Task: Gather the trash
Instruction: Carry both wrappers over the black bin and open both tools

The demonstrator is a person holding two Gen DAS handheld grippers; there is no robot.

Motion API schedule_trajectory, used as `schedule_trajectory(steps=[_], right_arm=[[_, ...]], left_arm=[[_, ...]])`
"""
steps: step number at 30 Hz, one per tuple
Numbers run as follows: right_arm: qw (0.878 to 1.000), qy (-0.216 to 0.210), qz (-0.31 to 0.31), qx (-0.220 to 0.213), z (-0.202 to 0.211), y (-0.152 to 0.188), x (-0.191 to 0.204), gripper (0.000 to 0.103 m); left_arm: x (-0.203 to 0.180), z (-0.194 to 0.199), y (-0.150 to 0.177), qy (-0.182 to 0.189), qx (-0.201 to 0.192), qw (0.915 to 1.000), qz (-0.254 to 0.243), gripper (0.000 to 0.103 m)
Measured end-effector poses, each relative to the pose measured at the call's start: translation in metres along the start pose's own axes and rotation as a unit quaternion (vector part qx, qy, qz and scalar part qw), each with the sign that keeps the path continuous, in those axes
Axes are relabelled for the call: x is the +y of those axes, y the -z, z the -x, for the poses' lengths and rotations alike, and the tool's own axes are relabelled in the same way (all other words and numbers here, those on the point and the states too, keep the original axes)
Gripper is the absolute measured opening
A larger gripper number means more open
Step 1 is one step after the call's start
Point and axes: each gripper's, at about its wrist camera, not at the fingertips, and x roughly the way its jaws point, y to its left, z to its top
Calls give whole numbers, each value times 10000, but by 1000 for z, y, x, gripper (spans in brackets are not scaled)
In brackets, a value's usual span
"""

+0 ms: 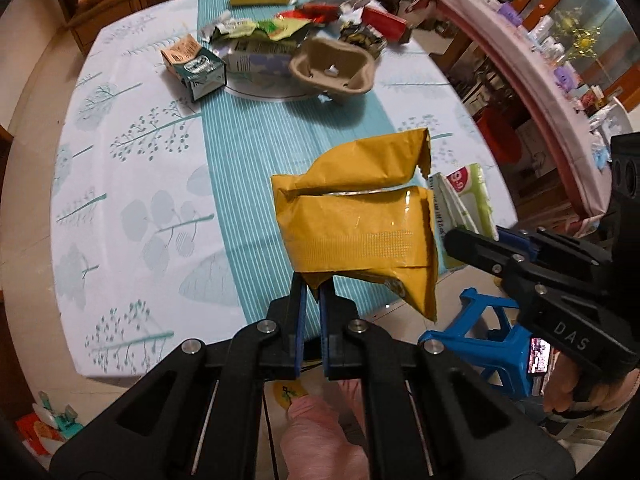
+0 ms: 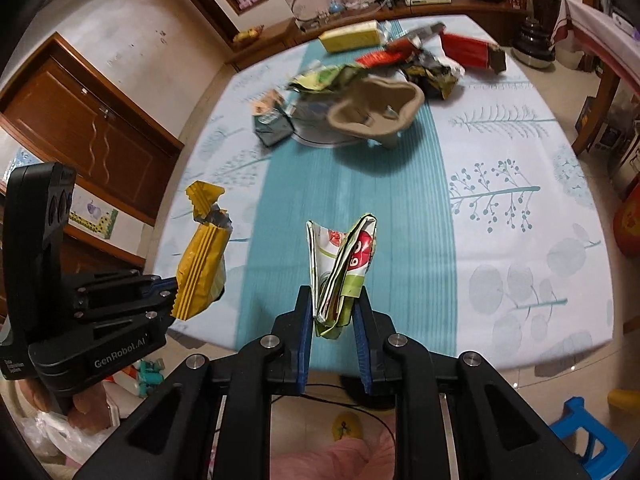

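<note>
Left wrist view: left tool (image 1: 313, 294) pinching crumpled yellow foil snack bag (image 1: 356, 224) at its bottom corner, frame centre, lifted clear of the tabletop (image 1: 132, 184); right tool (image 2: 333, 312) clamped on folded green-white printed wrapper (image 2: 344, 264), also held up, lower centre of right wrist view. Progress, as I judge it: two pcs picked, not yet binned; no bin seen. Left to do: brown pulp cup carrier (image 1: 332, 70), cartons, wrappers piled at top of frame; most of the job remains.
</note>
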Motion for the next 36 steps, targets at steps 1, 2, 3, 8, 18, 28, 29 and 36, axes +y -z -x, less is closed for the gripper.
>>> schedule_trajectory(steps=[1, 2, 3, 8, 18, 28, 29, 36], right_arm=[[10000, 3, 10, -43, 6, 4, 6, 19], [9999, 10, 19, -102, 13, 11, 13, 19], [9999, 18, 24, -136, 18, 14, 18, 19], [9993, 156, -24, -350, 44, 49, 47, 19], [9987, 434, -257, -80, 51, 135, 69, 19], [9953, 411, -667, 578, -3, 197, 27, 19], [9946, 381, -720, 647, -14, 204, 20, 19], [9906, 331, -822, 1039, -111, 252, -34, 19]], left_arm=[[-2, 7, 5, 31, -49, 10000, -18, 4], [-3, 15, 12, 72, -103, 9999, -43, 4], [-4, 22, 19, 106, -140, 9998, -63, 4], [-9, 44, 58, 214, -199, 9993, -234, 4], [-12, 34, 127, 273, 22, 9991, -321, 4], [-13, -36, 175, 240, 397, 9989, 25, 4], [-12, -48, 180, 202, 422, 9989, 78, 4], [-7, -149, 215, -13, 638, 9974, 322, 4]])
